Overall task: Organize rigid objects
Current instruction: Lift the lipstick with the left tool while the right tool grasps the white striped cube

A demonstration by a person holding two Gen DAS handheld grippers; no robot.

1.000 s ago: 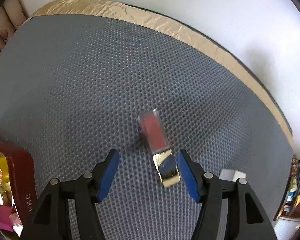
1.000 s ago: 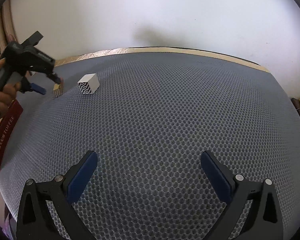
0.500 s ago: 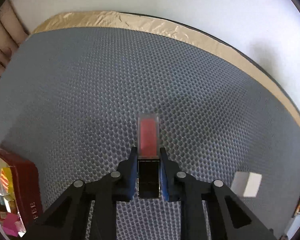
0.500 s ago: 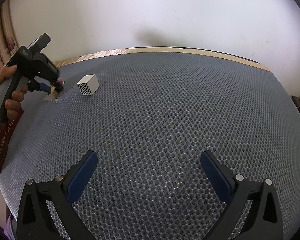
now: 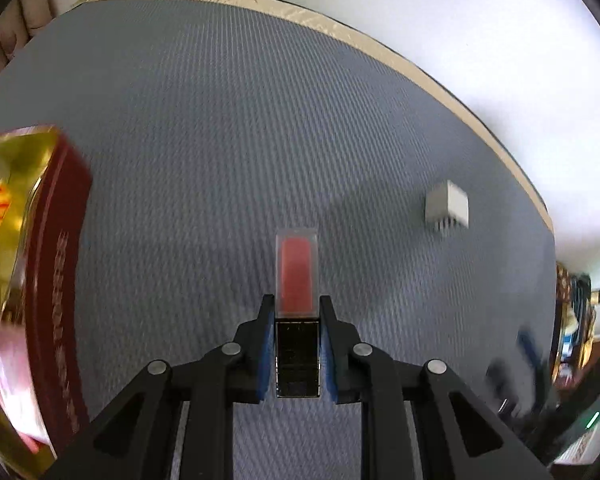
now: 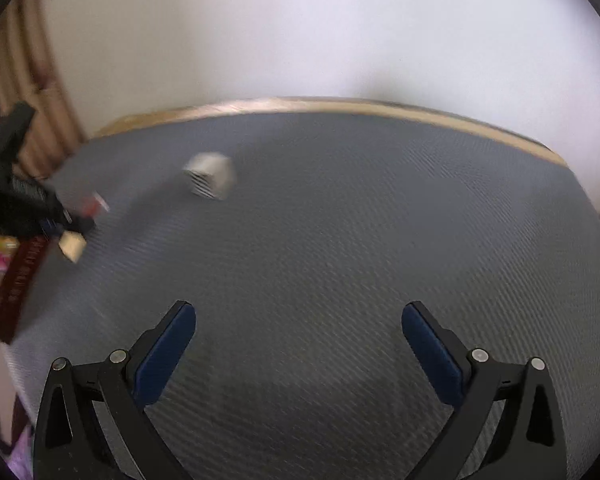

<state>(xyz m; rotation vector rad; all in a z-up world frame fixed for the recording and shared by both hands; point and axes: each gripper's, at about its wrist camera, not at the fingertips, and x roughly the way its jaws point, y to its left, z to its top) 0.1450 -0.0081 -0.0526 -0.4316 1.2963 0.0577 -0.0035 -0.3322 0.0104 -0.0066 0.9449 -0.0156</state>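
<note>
Since the left gripper [image 5: 297, 312] clamps the lipstick [image 5: 296, 276] by its dark base (cap forward), it can be boxed; the right gripper [image 6: 299, 330] hangs spread, empty.

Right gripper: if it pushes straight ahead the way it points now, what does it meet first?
Probably nothing but the grey textured mat. The open right gripper points at bare mat; the white cube with black stripes sits left of that line, though blur makes depth uncertain.

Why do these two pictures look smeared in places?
Left wrist view: the lipstick held in the fingers is sharp, while the mat and red box streak. Right wrist view: the white cube is blurred; the curved edges are fisheye bending.
</note>
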